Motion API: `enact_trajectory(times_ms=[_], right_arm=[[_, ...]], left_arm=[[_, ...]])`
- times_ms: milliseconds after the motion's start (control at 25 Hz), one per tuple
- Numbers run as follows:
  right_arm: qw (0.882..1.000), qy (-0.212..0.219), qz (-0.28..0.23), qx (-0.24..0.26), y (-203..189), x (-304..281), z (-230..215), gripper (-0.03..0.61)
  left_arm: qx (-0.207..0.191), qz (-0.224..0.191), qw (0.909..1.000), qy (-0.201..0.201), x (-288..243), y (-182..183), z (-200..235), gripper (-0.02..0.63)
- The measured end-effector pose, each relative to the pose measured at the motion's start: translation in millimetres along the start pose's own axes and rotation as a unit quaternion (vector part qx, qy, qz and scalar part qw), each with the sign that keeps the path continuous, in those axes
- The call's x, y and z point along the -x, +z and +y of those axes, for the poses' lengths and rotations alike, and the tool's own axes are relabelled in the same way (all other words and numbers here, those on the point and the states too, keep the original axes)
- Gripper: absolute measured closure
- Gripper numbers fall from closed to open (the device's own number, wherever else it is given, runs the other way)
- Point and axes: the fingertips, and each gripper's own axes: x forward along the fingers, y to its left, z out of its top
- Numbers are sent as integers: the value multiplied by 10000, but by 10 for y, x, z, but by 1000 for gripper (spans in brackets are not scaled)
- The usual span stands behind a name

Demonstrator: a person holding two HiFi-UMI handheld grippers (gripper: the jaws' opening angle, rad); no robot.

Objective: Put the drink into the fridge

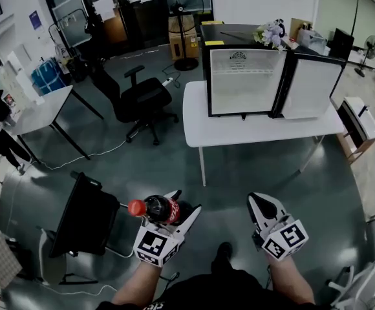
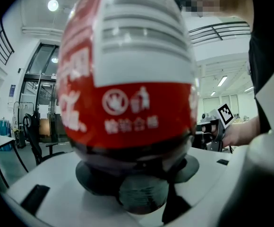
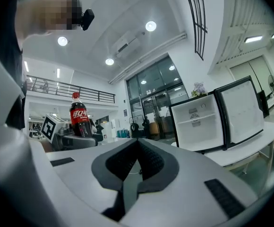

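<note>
A dark cola bottle (image 1: 155, 208) with a red cap and red label lies across my left gripper (image 1: 176, 213), which is shut on it; its label fills the left gripper view (image 2: 127, 103). My right gripper (image 1: 263, 206) is shut and holds nothing, low in the head view beside the left one. From the right gripper view the bottle (image 3: 79, 116) stands out at the left. The small fridge (image 1: 242, 76) stands on a white table (image 1: 252, 129) ahead, with its door (image 1: 310, 86) swung open to the right and white shelves bare. The fridge (image 3: 201, 122) also shows in the right gripper view.
A black office chair (image 1: 142, 99) stands left of the table. A dark folding stand (image 1: 84, 215) is close at my lower left. A grey table (image 1: 42, 112) sits at far left, a fan (image 1: 186, 5) behind, a white bin (image 1: 359, 118) at right.
</note>
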Motion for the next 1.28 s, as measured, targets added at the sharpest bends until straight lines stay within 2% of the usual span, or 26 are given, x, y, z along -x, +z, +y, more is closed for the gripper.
enact_trajectory(times_ms=[120, 280, 520, 760, 1040, 1280], right_arm=[[9999, -13, -29, -135, 29, -100, -365, 565], [9997, -80, -77, -228, 104, -144, -742, 565], [9994, -248, -128, -206, 258, -125, -1131, 565], [9989, -432, -50, -198, 320, -278, -1481, 565], [9984, -543, 159, -90, 367, -829, -2001, 565], [9965, -762, 296, -187, 429, -1606, -2523, 565]], left_arm=[[93, 34, 9999, -34, -382, 68, 46, 334], [-67, 107, 9999, -78, -774, 182, 71, 334], [-66, 60, 9998, -205, -1228, 297, 93, 334], [-80, 124, 9992, -360, -1688, 251, 242, 334], [-115, 87, 9986, -508, -2445, 226, 676, 334], [-328, 134, 9956, -869, -3177, 214, 1222, 334]])
